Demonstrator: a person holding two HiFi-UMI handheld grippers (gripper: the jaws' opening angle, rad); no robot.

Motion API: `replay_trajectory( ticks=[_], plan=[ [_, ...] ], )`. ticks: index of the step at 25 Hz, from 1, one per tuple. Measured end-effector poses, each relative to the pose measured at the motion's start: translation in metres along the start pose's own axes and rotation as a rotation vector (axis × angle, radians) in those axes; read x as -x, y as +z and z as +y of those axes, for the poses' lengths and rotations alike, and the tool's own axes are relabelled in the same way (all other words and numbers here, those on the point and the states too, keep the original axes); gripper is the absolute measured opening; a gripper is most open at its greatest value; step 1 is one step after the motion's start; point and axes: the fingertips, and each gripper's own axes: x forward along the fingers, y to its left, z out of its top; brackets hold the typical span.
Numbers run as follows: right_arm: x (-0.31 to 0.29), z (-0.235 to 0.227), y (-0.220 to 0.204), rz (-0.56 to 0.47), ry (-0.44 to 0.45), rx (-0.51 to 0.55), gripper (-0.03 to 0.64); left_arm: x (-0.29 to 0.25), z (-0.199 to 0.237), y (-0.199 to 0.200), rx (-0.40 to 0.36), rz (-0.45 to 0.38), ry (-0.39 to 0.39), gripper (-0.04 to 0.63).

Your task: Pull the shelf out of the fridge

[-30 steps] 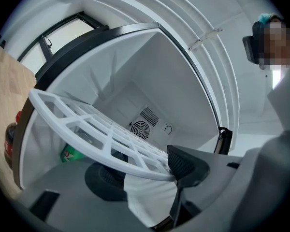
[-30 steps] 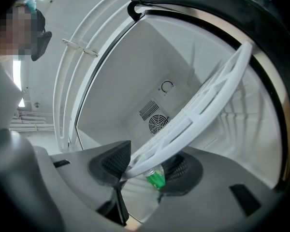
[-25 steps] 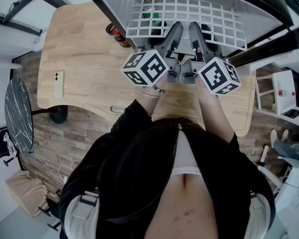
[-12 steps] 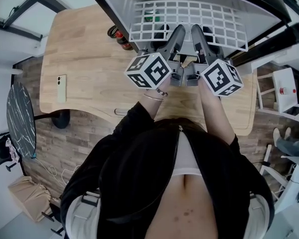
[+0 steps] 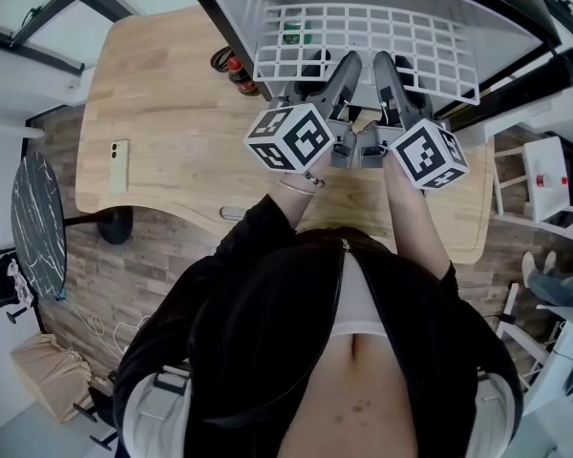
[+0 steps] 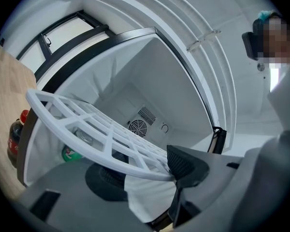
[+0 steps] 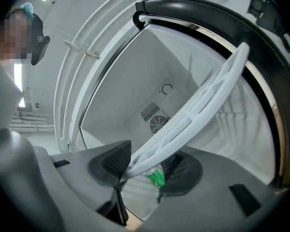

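A white grid shelf [image 5: 363,31] sticks partway out of the open fridge [image 5: 231,27] on the wooden table. Both grippers hold its front rim side by side, the left gripper [image 5: 347,72] beside the right gripper [image 5: 390,76]. In the left gripper view the shelf [image 6: 87,124] runs from the upper left down into the left gripper [image 6: 147,172], whose pads press on the rim. The right gripper view shows the shelf [image 7: 198,105] slanting down into the right gripper [image 7: 146,167], which is likewise shut on the rim. Both views look into the white fridge cavity with its rear fan grille.
A green can [image 5: 291,34] stands inside the fridge under the shelf. A dark bottle with a red cap [image 5: 239,72] stands on the table [image 5: 162,93] just left of the fridge. A pale phone [image 5: 117,163] lies near the table's left edge.
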Motion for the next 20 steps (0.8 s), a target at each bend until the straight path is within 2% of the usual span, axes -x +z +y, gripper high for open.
replay_trajectory(
  ticks=[20],
  plan=[
    [0.012,0.005,-0.003,0.007,0.009,0.002,0.187,0.012,-0.005,-0.003,0.004,-0.009,0.002,0.247]
  ],
)
